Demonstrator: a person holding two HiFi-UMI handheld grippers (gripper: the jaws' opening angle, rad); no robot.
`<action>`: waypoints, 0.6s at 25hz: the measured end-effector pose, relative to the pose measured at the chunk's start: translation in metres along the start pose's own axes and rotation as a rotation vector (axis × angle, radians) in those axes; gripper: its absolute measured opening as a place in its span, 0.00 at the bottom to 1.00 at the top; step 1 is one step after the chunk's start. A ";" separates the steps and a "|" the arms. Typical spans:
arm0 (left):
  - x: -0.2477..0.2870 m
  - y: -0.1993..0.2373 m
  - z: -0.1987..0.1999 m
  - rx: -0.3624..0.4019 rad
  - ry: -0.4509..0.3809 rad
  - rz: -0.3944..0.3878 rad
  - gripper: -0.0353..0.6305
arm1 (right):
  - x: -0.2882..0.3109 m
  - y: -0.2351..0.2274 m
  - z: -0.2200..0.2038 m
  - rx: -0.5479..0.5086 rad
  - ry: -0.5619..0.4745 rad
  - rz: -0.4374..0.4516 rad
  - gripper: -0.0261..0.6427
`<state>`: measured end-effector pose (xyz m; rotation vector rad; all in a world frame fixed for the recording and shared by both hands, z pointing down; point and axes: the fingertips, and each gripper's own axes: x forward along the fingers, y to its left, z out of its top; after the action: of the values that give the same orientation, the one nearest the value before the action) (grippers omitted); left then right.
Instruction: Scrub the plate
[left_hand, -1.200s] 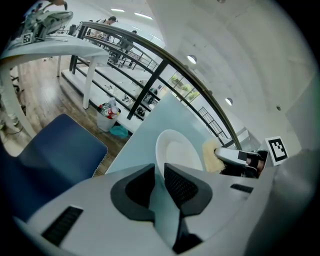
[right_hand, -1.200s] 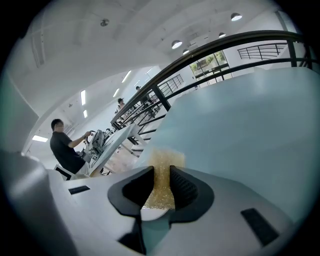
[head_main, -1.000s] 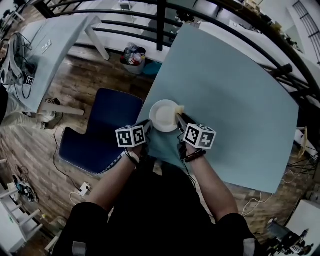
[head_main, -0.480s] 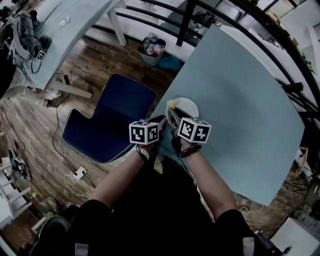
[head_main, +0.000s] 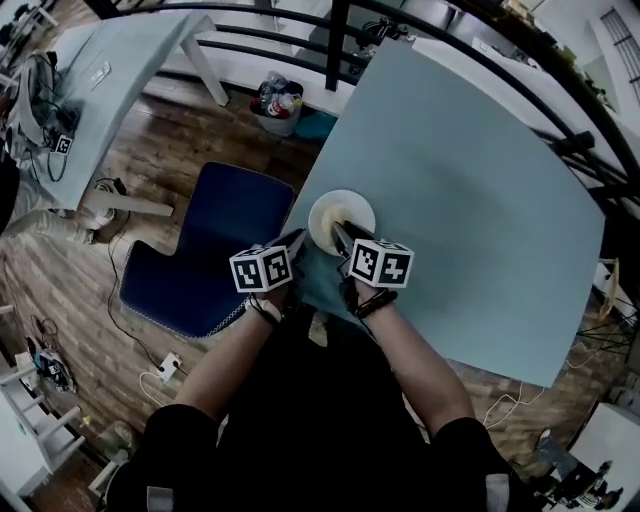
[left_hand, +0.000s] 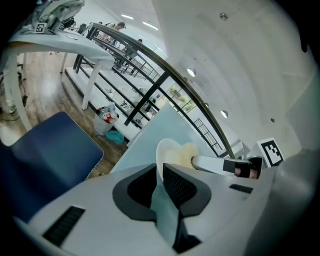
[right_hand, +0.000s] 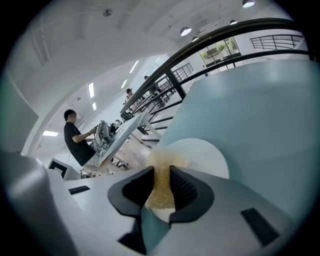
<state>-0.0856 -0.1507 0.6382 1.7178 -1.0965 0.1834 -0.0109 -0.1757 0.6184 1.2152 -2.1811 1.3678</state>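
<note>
Scrubbing looks to be the step in hand. On the pale blue tabletop (head_main: 470, 160), near the edge by the person, is the white plate (head_main: 352, 207), w/ nothing in it but the scrubber. L claw (left_hand: 160, 172) is clamped on the plate's near rim. R claw (right_hand: 161, 182) is clenched on a yellow sponge (right_hand: 162, 162) pressed to the plate's face. Next, prob.: rub across the face, rim grip kept firm so the plate can't skid.

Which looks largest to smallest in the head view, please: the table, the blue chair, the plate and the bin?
1. table
2. blue chair
3. plate and bin: nearly alike, bin farther off, so unranked
</note>
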 end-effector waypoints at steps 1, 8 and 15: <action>0.001 -0.002 0.000 0.013 0.004 0.003 0.13 | -0.006 -0.007 0.001 0.010 -0.011 -0.011 0.19; 0.007 -0.013 -0.012 0.132 0.051 0.034 0.13 | -0.050 -0.044 0.008 0.037 -0.078 -0.068 0.19; 0.002 -0.016 -0.008 0.058 -0.003 -0.011 0.13 | -0.069 -0.057 0.009 0.055 -0.109 -0.107 0.19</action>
<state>-0.0697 -0.1445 0.6327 1.7758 -1.0929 0.2073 0.0758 -0.1598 0.6048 1.4366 -2.1284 1.3562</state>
